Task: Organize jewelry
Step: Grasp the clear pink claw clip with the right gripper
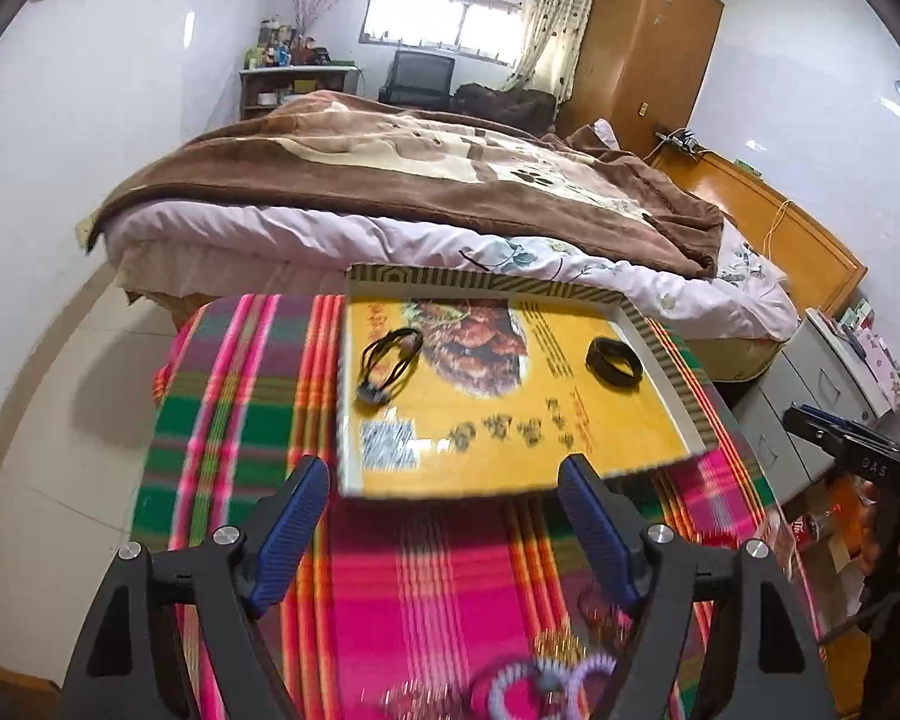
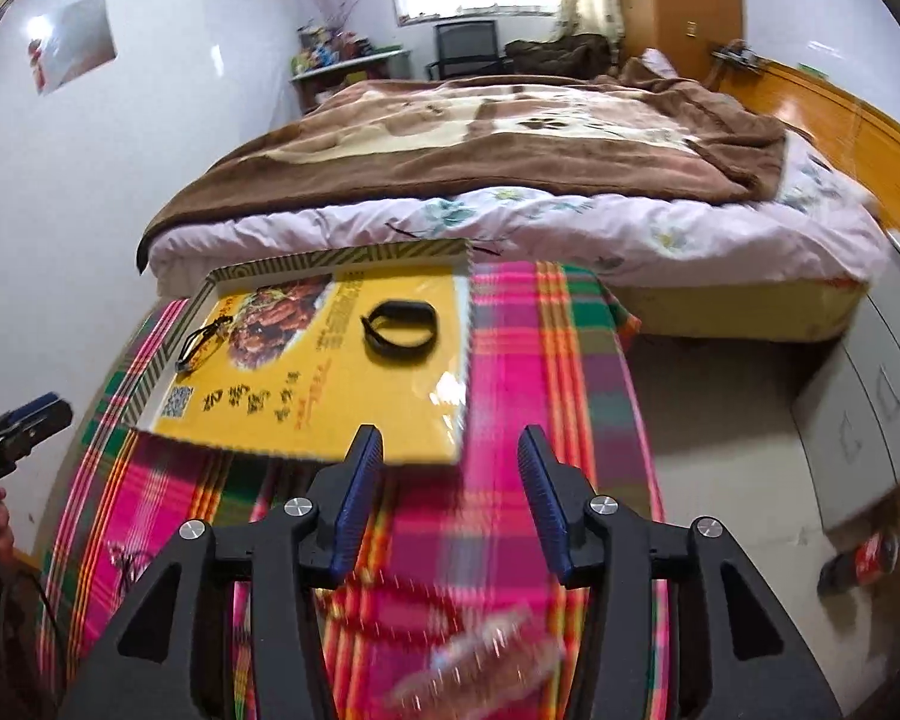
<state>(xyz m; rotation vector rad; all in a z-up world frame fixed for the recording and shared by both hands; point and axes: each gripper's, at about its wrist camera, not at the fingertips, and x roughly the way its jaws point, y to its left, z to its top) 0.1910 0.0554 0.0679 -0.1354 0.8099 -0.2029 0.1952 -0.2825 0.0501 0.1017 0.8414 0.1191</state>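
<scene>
Two pieces are sitting in the yellow box lid (image 1: pixel 660 306) right now: a bunch of black hair ties (image 1: pixel 387 363) over on its left side and a black band (image 1: pixel 613 361) curled into a loop on its right, well apart from each other. The lid lies flat on the pink and green plaid cloth (image 1: pixel 438 570), up at the far end by the bed (image 1: pixel 390 180). My left claw (image 1: pixel 444 483) is hanging above the cloth just short of the lid's near edge, jaws spread wide with nothing between them. Same deal with my right claw (image 2: pixel 450 450), parted and empty, its left finger lined up over the lid's near right corner. Down by my left claw's fingers there's a purple coil hair tie (image 1: pixel 546 681) on the cloth, plus something goldish and beady (image 1: pixel 561 651) just beside it, too blurry for me to say what it is. From the right camera I can also see a smeared clear sparkly thing (image 2: pixel 480 654) lying on the cloth near my fingers, can't tell exactly what either.
</scene>
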